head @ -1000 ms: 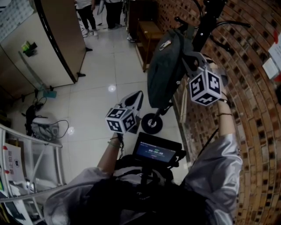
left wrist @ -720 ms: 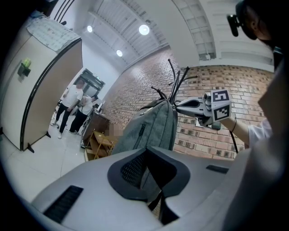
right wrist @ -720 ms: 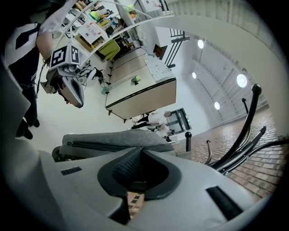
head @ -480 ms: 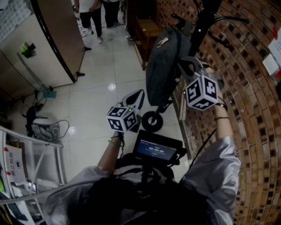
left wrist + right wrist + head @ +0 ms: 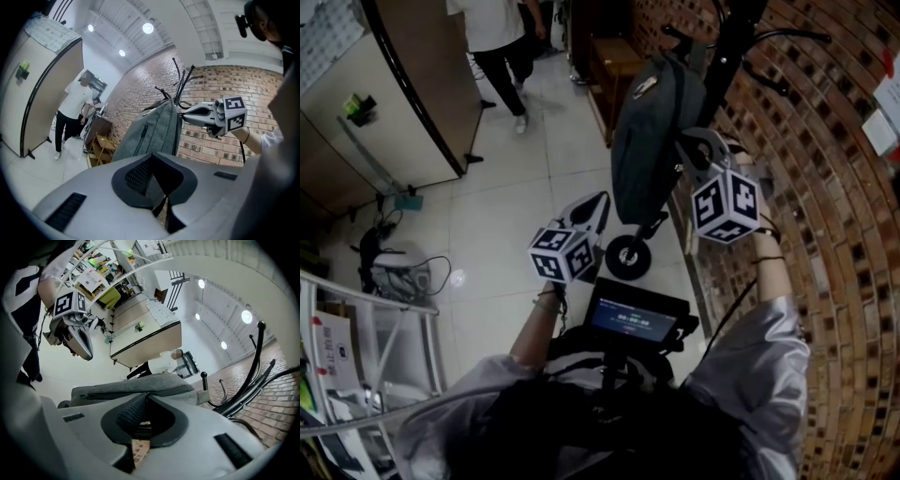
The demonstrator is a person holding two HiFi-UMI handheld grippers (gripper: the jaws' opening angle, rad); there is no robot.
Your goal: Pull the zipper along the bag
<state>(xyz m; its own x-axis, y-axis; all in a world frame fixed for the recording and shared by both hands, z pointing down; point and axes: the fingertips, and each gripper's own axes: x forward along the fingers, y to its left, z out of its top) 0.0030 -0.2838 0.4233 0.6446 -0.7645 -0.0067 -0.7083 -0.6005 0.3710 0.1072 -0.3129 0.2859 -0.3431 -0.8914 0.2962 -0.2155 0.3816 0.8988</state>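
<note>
While the left gripper [image 5: 153, 157] was held clear of the grey bag [image 5: 649, 141], fingers closed on nothing, the right gripper's [image 5: 147, 397] fingers were pinched shut on the zipper [image 5: 112, 392].

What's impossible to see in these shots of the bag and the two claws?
Zipper pull: right gripper view, behind the shut right claw; head view, too small.
Bag bottom: left gripper view, behind the left claw.
Rack top: head view, cut by the top edge.
</note>
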